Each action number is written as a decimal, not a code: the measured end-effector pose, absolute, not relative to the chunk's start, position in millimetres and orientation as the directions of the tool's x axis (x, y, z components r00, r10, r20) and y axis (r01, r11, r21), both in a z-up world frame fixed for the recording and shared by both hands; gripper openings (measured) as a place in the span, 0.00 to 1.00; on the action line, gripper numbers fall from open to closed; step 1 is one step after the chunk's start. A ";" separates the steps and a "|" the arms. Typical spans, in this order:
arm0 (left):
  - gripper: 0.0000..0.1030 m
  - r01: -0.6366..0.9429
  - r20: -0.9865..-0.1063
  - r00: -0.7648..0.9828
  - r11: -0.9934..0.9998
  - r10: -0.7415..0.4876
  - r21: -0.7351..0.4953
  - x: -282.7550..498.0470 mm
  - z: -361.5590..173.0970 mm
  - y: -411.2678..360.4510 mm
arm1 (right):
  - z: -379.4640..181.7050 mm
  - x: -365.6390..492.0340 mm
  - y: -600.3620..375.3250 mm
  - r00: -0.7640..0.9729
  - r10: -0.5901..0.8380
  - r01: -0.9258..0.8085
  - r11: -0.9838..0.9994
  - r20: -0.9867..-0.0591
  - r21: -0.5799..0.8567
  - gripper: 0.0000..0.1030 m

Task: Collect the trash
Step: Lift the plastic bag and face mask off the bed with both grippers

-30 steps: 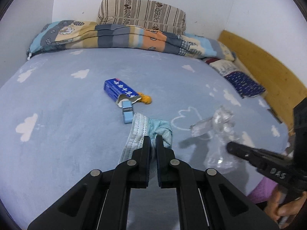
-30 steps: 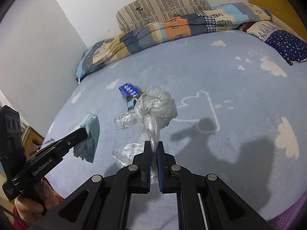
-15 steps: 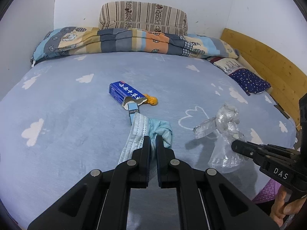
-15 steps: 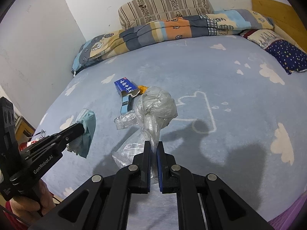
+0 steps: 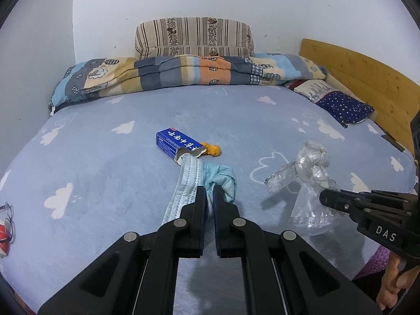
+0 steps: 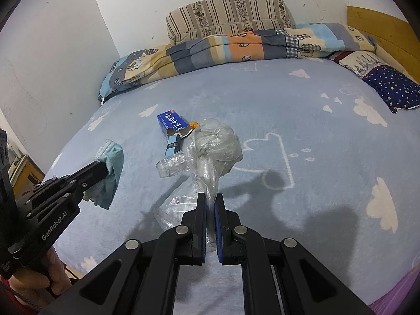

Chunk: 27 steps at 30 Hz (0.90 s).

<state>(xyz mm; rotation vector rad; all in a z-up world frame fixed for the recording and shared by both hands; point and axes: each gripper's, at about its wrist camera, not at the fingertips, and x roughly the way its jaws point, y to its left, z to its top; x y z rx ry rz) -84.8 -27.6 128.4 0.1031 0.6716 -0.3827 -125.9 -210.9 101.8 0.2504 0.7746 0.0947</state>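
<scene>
My left gripper (image 5: 209,193) is shut on a crumpled light-blue face mask (image 5: 199,178) and holds it above the near part of the bed; it also shows in the right wrist view (image 6: 111,165). My right gripper (image 6: 210,200) is shut on a crumpled clear plastic bag (image 6: 212,147), seen in the left wrist view (image 5: 309,165) at the right. A torn blue box (image 5: 177,143) and a small orange scrap (image 5: 213,149) lie on the blue cloud-print sheet (image 5: 105,173) in the middle of the bed. A small light-blue packet (image 6: 173,145) lies beside the box.
A folded patchwork quilt (image 5: 189,74) and striped pillow (image 5: 194,36) line the far wall. A starry dark-blue pillow (image 5: 344,106) lies at the right by the wooden headboard (image 5: 367,78). The bed's near edge is just below both grippers.
Both grippers have risen and drawn back toward the near edge of the bed, still holding the mask and the bag. The box and scrap have not moved.
</scene>
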 end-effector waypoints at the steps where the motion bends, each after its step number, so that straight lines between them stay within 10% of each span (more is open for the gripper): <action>1: 0.05 0.378 -0.625 0.716 0.925 -0.312 -0.029 -84.6 128.2 -27.9 | 101.8 -125.9 -211.0 0.712 0.176 0.007 0.966 -0.680 0.258 0.06; 27: 0.05 0.368 -0.618 0.723 0.929 -0.307 -0.030 -83.3 129.3 -23.8 | 102.3 -126.6 -208.8 0.714 0.178 -0.008 0.969 -0.677 0.246 0.06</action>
